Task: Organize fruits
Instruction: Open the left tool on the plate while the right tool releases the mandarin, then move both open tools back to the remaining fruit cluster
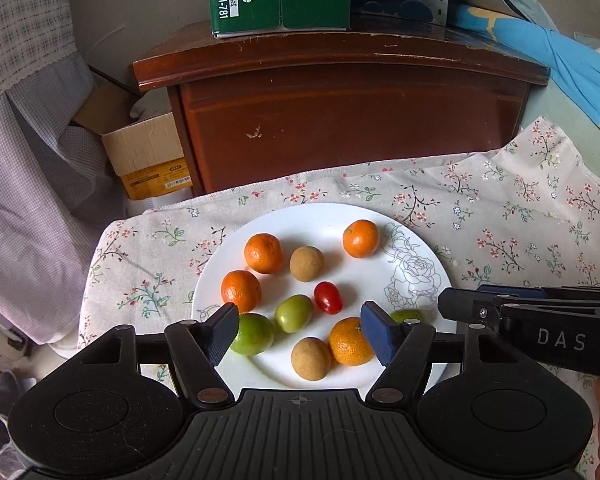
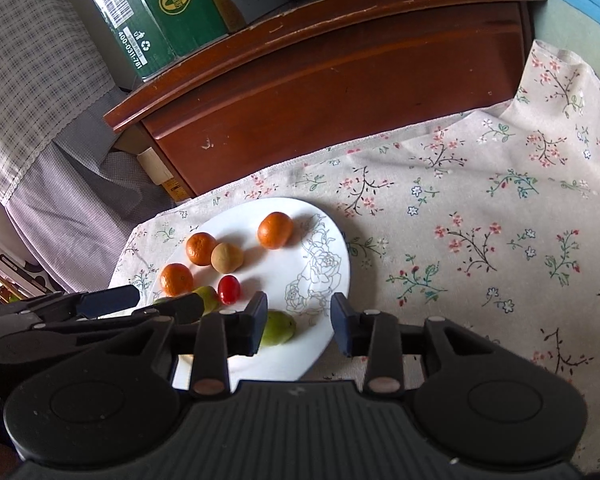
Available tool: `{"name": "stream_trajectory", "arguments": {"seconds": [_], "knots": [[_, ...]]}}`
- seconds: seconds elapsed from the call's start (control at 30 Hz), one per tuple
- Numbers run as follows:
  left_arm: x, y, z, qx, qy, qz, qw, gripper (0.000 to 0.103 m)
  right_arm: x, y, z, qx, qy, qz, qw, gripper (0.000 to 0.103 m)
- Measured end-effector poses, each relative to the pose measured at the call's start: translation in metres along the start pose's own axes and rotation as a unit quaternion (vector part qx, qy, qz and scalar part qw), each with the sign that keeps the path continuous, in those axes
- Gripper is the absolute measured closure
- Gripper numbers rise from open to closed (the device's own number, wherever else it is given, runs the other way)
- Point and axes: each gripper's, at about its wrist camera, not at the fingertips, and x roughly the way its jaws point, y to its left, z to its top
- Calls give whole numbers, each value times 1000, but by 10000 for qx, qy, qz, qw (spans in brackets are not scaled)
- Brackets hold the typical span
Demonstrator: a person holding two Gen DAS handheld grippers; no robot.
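Four oranges (image 1: 263, 253), three green fruits (image 1: 293, 313), two brown fruits (image 1: 307, 263), one red tomato (image 1: 328, 298), one plate (image 1: 416, 264)

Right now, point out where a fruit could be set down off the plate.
Bare room: the flowered cloth right of the plate, reaching back to the wooden cabinet. A narrower strip of cloth lies between the plate's far rim and the cabinet. Crowded: the plate's left and near half, packed with oranges, green fruits and a red tomato, with both open claws over it.
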Motion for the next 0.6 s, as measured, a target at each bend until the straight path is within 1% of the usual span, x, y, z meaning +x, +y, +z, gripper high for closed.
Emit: {"name": "stream_trajectory", "arguments": {"seconds": [0.23, 0.47, 0.6], "knots": [[-20, -8, -12, 27, 126, -22, 9999, 35, -27, 0, -9, -31, 6, -60, 10000, 65], [-44, -8, -29, -267, 251, -224, 9991, 35, -61, -4, -24, -63, 12, -140, 9999, 65], [-56, -11, -41, -258, 211, -361, 9988, 35, -80, -9, -35, -15, 27, -133, 9999, 65]]}}
